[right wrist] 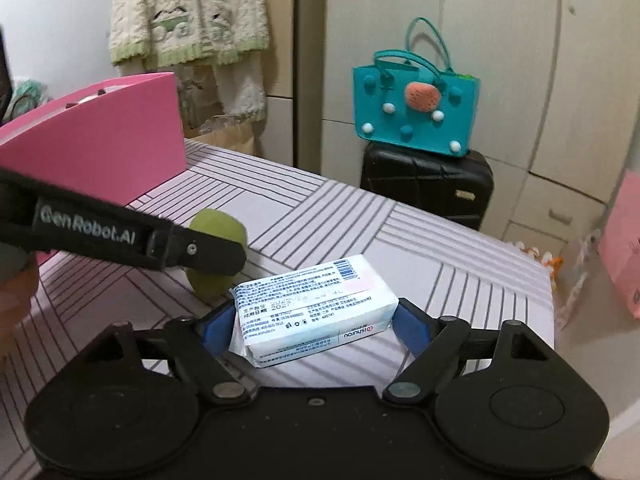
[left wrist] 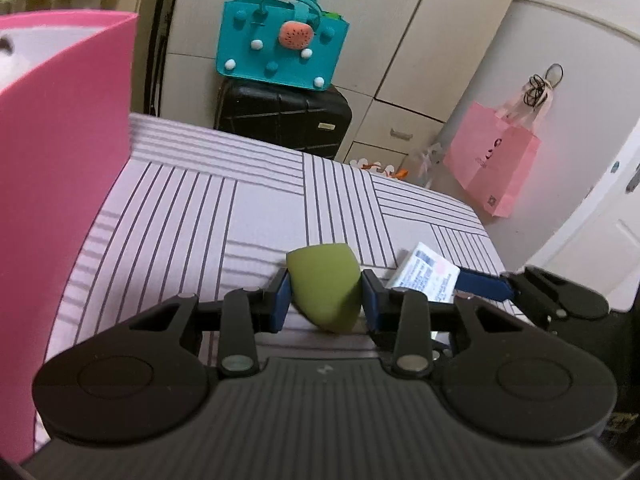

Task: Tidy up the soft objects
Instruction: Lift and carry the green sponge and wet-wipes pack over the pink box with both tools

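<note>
green sponge pinched between left fingers | tissue pack between right fingers

Pink box cut by frame edge; contents hidden.

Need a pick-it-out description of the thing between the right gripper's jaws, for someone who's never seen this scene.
Start at the striped bedsheet, with a pink box at its far left. Near the front edge lies a white tissue pack, flanked by the right gripper. Its neighbour, a green sponge in the left gripper, is plain and rounded; the pack is rectangular with blue print and a barcode.
</note>
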